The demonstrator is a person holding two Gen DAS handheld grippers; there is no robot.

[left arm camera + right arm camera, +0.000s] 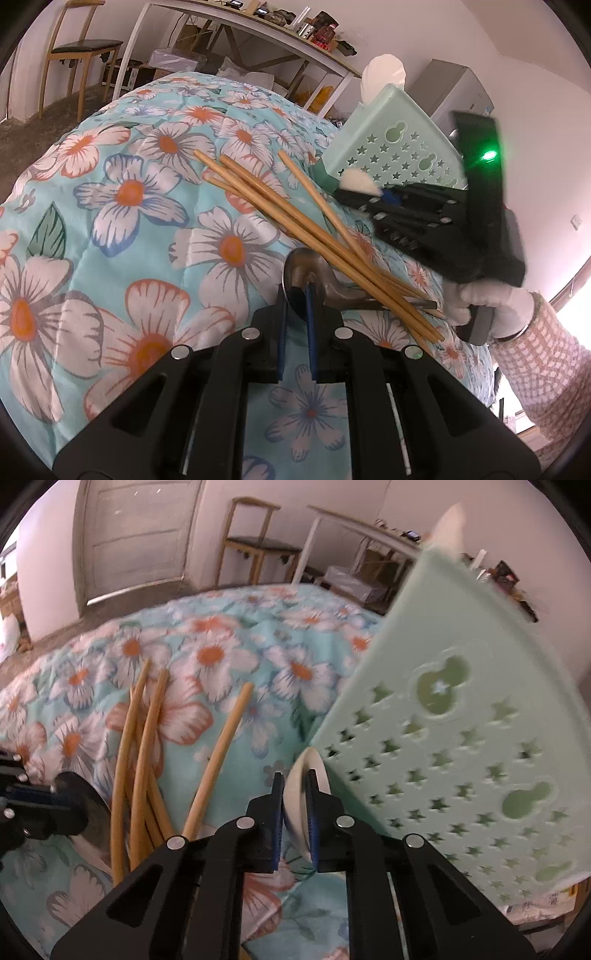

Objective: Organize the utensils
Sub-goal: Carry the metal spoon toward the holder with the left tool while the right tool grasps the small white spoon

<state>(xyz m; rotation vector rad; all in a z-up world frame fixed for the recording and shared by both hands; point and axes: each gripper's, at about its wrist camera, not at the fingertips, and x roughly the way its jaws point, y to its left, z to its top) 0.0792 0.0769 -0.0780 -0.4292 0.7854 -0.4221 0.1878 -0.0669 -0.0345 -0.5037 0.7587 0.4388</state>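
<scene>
Where the left wrist view looks along its own fingers, the left gripper (297, 295) is clamped on the rim of a metal spoon (314, 280), whose bowl stands up between the blue pads while its handle runs off to the right under a loose bundle of chopsticks (295, 218) lying slantwise on the floral cloth (129, 192). Further right, the right gripper (364, 188), held by a white-gloved hand (491, 306) in a checked sleeve (535, 362), pinches a white spoon (360, 182) just beside the foot of a mint-green basket (391, 147) pierced with star holes, which stands tilted on the cloth; another white piece shows above the basket's top edge. In the right wrist view, the right gripper (295, 775) has its pads closed on the white spoon (295, 794), held edge-on, touching or almost touching the basket (461, 720) wall at the right. The chopsticks (147, 746) lie to the left, and at the far left edge the left gripper (37, 797) holds the dark metal spoon (85, 797).
</scene>
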